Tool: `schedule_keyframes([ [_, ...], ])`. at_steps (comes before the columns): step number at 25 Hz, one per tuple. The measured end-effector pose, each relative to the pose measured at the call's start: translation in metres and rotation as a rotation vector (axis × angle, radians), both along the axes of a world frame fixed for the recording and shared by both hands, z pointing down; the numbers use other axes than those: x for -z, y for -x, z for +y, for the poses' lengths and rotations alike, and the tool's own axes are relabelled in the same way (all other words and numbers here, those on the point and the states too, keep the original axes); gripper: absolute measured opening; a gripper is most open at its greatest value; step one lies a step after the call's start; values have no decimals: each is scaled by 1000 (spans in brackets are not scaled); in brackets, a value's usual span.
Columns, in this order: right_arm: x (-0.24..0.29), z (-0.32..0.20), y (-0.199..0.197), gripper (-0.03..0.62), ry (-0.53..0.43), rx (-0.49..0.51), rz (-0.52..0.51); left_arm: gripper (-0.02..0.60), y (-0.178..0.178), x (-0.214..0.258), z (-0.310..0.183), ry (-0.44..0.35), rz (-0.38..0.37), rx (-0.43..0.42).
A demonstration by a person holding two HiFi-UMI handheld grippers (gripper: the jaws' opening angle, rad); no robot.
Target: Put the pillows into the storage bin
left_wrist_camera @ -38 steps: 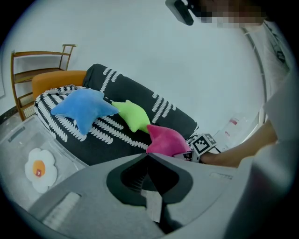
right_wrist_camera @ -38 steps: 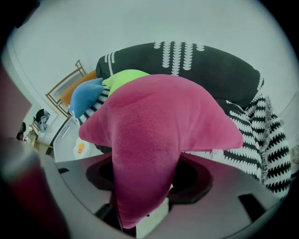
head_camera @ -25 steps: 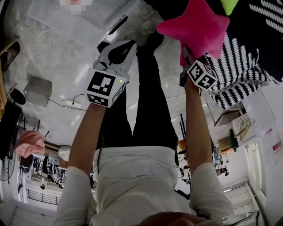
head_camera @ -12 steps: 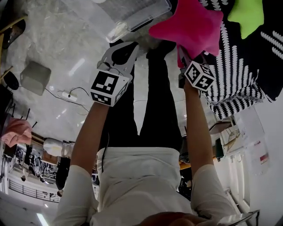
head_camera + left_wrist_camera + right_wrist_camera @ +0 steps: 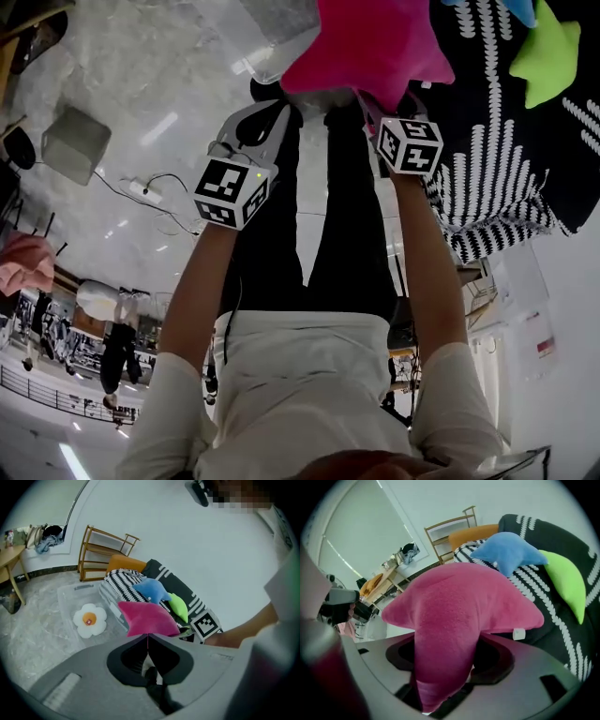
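My right gripper (image 5: 372,101) is shut on one arm of a pink star pillow (image 5: 367,42) and holds it in the air, between the striped sofa (image 5: 497,178) and the corner of the clear storage bin (image 5: 246,33). In the right gripper view the pink star pillow (image 5: 459,611) fills the space between the jaws. A white flower pillow (image 5: 90,619) lies inside the storage bin (image 5: 70,599). A blue pillow (image 5: 506,550) and a green pillow (image 5: 567,581) rest on the sofa. My left gripper (image 5: 279,106) hangs beside the pillow, shut on nothing.
The person's legs stand below both grippers on the pale marble floor (image 5: 112,84). A power strip (image 5: 145,192) and a grey box (image 5: 70,141) lie on the floor at left. A wooden rack (image 5: 105,555) and an orange cushion (image 5: 124,564) stand behind the bin.
Both grippers swung left, away from the sofa. The pink pillow now hangs by the bin's corner, and the green pillow has come further into sight at right.
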State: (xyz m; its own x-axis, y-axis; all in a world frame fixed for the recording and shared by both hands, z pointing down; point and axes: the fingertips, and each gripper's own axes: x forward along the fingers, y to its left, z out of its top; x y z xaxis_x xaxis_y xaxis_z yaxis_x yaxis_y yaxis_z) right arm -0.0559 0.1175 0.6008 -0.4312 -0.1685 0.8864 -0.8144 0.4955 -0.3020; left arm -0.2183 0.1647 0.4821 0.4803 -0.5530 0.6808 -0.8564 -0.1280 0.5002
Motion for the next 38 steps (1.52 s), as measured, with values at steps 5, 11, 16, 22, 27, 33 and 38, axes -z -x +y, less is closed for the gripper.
schedule_keyframes([
  [5, 9, -6, 42, 304, -58, 118, -5, 17, 15, -1, 12, 12, 5, 17],
  [11, 31, -13, 82, 485, -135, 193, -66, 17, 25, 2, 5, -1, 21, 54],
  [16, 27, -3, 84, 513, -102, 202, -52, 17, 25, 3, 5, 4, 32, 63],
  [22, 29, -7, 71, 512, -105, 148, -51, 17, 21, 1, 5, 11, 29, 64],
  [27, 26, -12, 54, 512, -109, 153, -50, 17, 9, -6, -1, 16, 26, 87],
  [33, 24, -31, 14, 512, -113, 124, -45, 17, -24, -10, -18, 20, 27, 87],
  [38, 19, -53, -34, 512, -122, 99, -34, 17, -72, -14, -43, 17, 37, 66],
])
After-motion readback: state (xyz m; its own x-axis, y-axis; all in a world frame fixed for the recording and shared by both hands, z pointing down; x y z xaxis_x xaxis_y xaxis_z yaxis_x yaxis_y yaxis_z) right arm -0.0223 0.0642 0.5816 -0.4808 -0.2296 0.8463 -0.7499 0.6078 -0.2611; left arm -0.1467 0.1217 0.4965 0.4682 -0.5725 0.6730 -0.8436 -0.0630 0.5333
